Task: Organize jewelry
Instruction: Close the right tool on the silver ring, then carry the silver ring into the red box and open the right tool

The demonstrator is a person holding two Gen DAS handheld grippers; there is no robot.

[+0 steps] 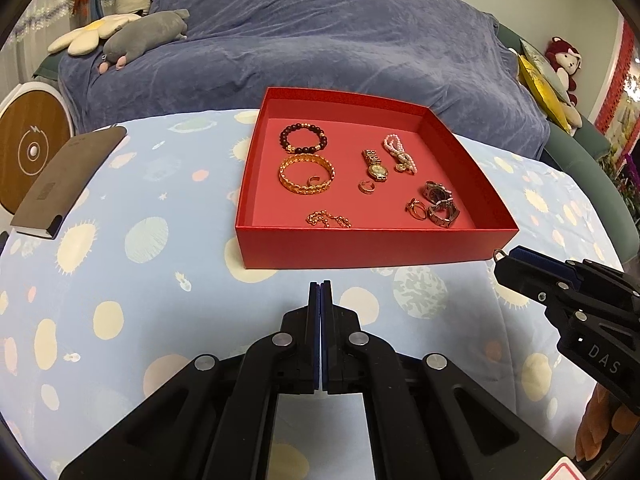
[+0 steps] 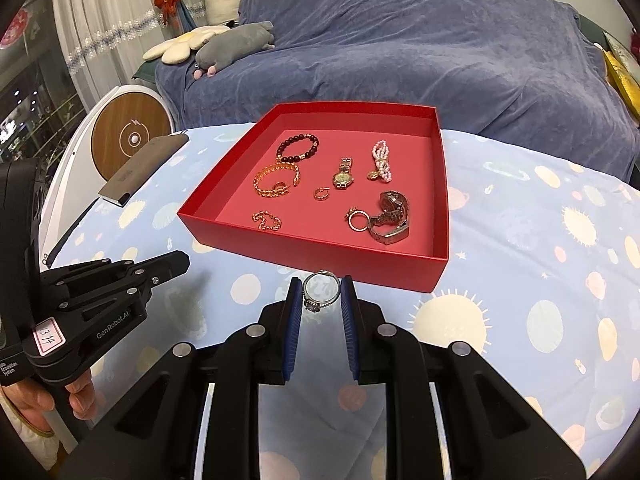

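Red box (image 2: 424,276) sits mid-frame on the patterned cloth (image 2: 520,320), already holding bracelets, watches and rings. Left gripper (image 1: 320,286) is pressed together, holding nothing; right gripper (image 2: 320,284) pinches a silver ring (image 2: 319,292) just short of the box's near wall. Step looks like ring transfer: next move likely calls for lifting over the wall and releasing on bare floor.

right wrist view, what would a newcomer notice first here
A silver ring with a stone sits pinched between the right gripper's blue-padded fingers, just short of the near wall of the red box. Inside the box lie bracelets, watches and rings, spread apart on its red floor.
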